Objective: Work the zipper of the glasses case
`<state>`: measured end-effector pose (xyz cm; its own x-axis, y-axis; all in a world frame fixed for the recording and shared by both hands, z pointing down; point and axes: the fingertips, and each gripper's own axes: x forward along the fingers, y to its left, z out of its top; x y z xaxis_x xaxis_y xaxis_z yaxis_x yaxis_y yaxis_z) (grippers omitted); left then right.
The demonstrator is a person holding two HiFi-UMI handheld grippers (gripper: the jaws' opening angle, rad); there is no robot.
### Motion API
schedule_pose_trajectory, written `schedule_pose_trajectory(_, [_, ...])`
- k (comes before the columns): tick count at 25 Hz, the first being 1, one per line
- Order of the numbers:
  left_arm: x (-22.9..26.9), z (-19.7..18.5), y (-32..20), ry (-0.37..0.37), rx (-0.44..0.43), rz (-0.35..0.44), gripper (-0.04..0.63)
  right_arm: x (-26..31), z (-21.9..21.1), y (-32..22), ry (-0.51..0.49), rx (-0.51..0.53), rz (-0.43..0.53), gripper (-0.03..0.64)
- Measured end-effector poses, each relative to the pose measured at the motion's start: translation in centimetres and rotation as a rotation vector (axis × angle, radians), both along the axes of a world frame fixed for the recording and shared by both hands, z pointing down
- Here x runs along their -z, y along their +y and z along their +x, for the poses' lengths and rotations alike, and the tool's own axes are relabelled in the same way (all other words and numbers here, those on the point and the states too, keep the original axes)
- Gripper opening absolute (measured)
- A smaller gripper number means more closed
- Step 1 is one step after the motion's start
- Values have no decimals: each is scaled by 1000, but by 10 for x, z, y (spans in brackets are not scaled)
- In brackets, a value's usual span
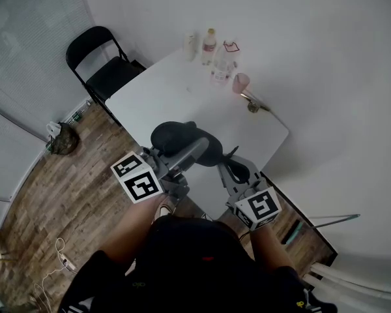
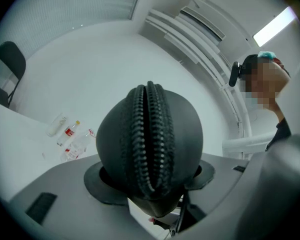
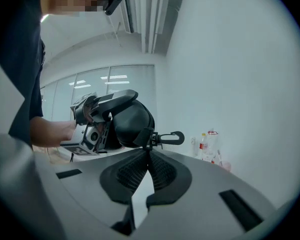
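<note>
The black oval glasses case (image 1: 182, 139) is held in the air above the near edge of the white table (image 1: 182, 100). My left gripper (image 1: 177, 163) is shut on the case's body (image 2: 150, 144). The case's zipper (image 2: 150, 134) faces that camera and runs up and down, its teeth slightly parted. My right gripper (image 1: 238, 169) sits at the right end of the case (image 3: 132, 123). Its jaws (image 3: 147, 153) are pinched together on the zipper pull (image 3: 148, 140). A black carabiner clip (image 3: 171, 137) sticks out sideways from the pull.
Several bottles (image 1: 210, 45) and a pink cup (image 1: 240, 82) stand at the table's far side by the white wall. A black folding chair (image 1: 101, 64) stands at the table's left end on the wooden floor (image 1: 65, 194).
</note>
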<state>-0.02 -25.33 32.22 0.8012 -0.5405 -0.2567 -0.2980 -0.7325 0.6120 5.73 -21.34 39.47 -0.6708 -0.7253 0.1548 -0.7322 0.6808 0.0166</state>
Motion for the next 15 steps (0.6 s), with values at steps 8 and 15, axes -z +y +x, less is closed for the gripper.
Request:
schedule_pose_trajectory(8, [-9,12,15,-134,-117,57,285,3,4,1,205,25,144,18])
schedule_pose_trajectory(15, [-12,15,28,-240,-235,77,284,3,-2,9,342,83,208,19])
